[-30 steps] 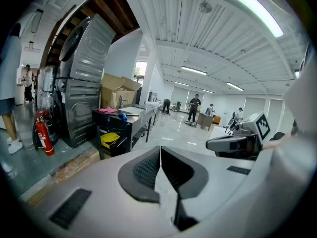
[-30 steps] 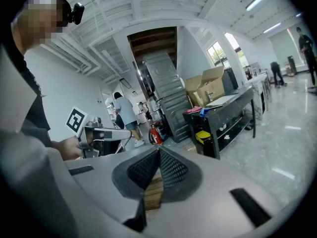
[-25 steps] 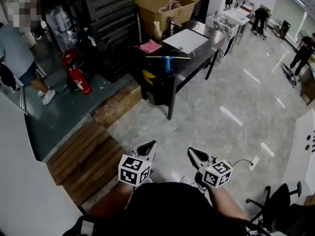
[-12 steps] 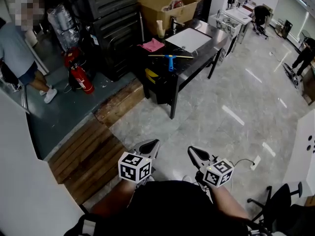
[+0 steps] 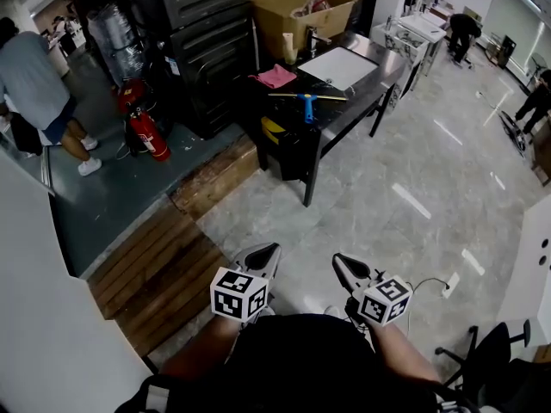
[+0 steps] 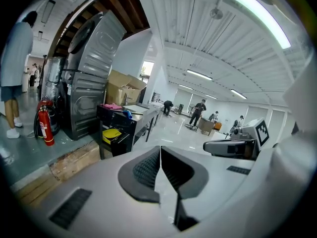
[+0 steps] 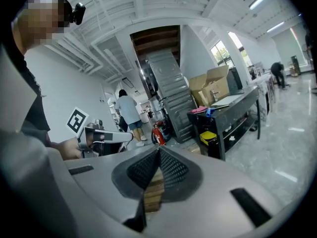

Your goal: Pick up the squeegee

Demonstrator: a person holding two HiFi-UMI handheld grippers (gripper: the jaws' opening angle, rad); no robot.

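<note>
**Squeegee on the table, well ahead of two closed grippers**

The left gripper [image 5: 263,251] is held with its jaws pressed together, and nothing is caught between them. The right gripper [image 5: 341,261] is held just beside it, to its right. Its jaws are likewise seen to meet at the tips, with nothing gripped.

A strip of wooden planks [image 5: 159,269] is laid below and to the left of the left gripper. Pale tiled floor [image 5: 370,205] is spread out ahead of both.

A dark table [image 5: 343,110] is set well ahead of the grippers. The squeegee [image 5: 307,101] is laid flat on its near part, untouched, with the blue handle turned towards the grippers. Beyond it, a pink cloth [image 5: 277,77] and a white board [image 5: 338,67] are seen on the same top, and a cardboard box [image 5: 301,7] is placed behind them.

Far ahead and to the left, a red fire extinguisher [image 5: 146,134] is stood near a person [image 5: 34,84].
</note>
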